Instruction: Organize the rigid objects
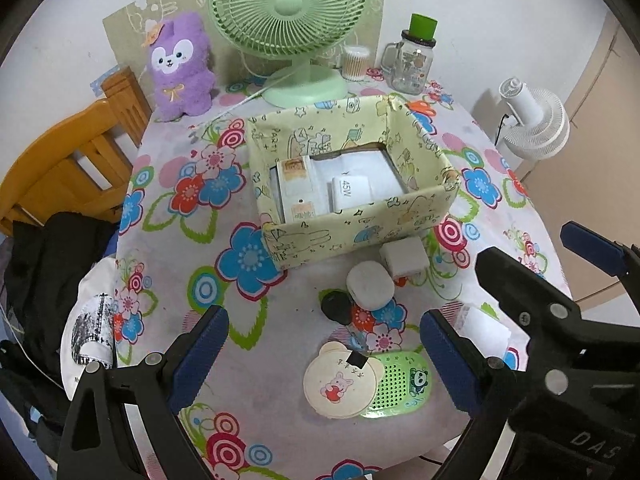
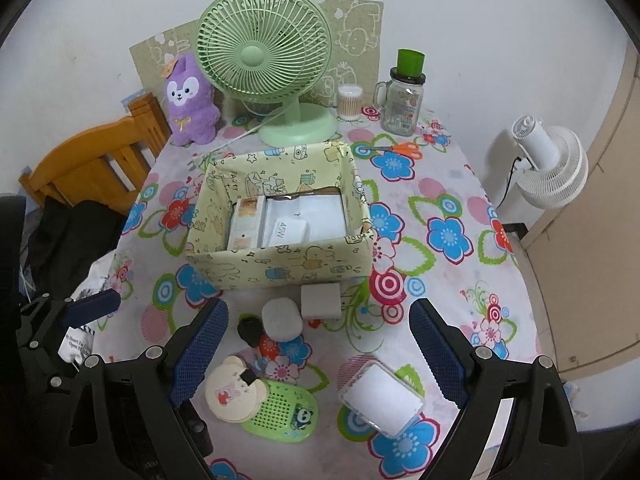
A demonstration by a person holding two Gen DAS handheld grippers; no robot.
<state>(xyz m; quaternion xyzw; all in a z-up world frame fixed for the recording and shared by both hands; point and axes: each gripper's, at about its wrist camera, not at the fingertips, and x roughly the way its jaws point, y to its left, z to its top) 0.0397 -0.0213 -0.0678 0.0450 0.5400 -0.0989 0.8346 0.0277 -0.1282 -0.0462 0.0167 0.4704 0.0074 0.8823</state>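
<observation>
A yellow patterned box (image 1: 360,236) (image 2: 280,268) stands mid-table with a white 45W charger (image 1: 348,194) (image 2: 288,232) and flat white packs inside. In front of it lie a grey cube (image 1: 404,256) (image 2: 320,300), a grey rounded case (image 1: 368,284) (image 2: 282,318), a small black object (image 1: 338,306) (image 2: 250,330), a round cream bunny mirror (image 1: 338,384) (image 2: 232,394), a green panda speaker (image 1: 400,384) (image 2: 282,412) and a clear white-filled box (image 2: 380,398) (image 1: 486,330). My left gripper (image 1: 324,354) is open above the mirror. My right gripper (image 2: 318,350) is open above these items.
At the back stand a green desk fan (image 1: 288,20) (image 2: 264,56), a purple plush (image 1: 180,64) (image 2: 190,100), a cotton-swab jar (image 2: 350,102) and a glass mug jar (image 2: 402,100). Orange scissors (image 2: 400,148) lie behind the box. A wooden chair (image 1: 60,160) is left, a white fan (image 2: 548,164) right.
</observation>
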